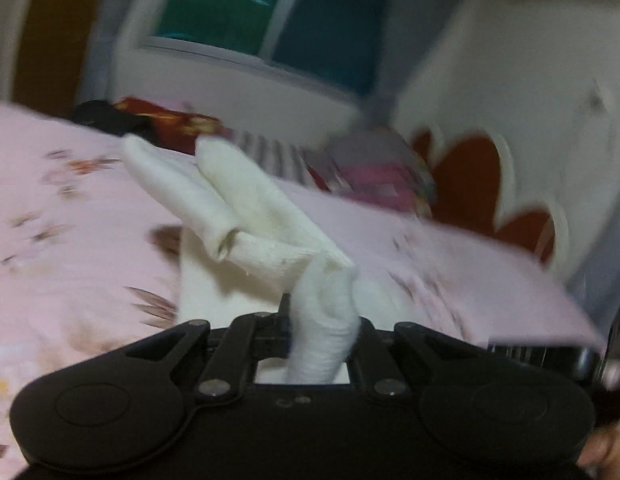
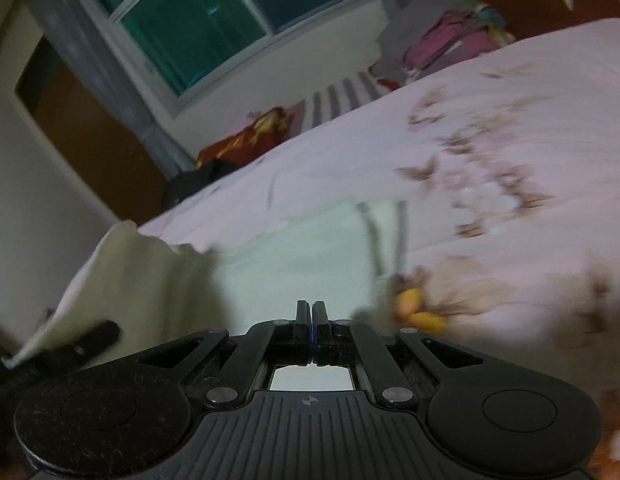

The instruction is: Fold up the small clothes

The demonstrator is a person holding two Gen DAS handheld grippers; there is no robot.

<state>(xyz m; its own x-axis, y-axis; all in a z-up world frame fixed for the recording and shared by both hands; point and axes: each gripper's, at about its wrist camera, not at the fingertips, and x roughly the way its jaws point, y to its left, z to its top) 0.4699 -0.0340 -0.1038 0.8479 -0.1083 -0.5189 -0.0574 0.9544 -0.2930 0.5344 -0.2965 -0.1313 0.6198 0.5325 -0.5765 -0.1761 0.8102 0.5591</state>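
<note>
A small white garment (image 1: 246, 204) hangs bunched and rolled from my left gripper (image 1: 322, 320), lifted above the pink flowered bedsheet (image 1: 70, 208). The left jaws are shut on a fold of it. In the right wrist view the white garment (image 2: 294, 256) lies partly flat on the bed, with its left part (image 2: 122, 276) raised toward the left gripper's finger (image 2: 98, 336). My right gripper (image 2: 312, 320) is shut and empty, just above the flat part of the cloth. Both views are motion-blurred.
A pile of clothes (image 1: 374, 176) sits at the bed's far end, also in the right wrist view (image 2: 442, 36). A red and dark heap (image 1: 150, 120) lies at the far left edge. A window (image 1: 270, 12) and white headboard (image 1: 510, 80) stand behind.
</note>
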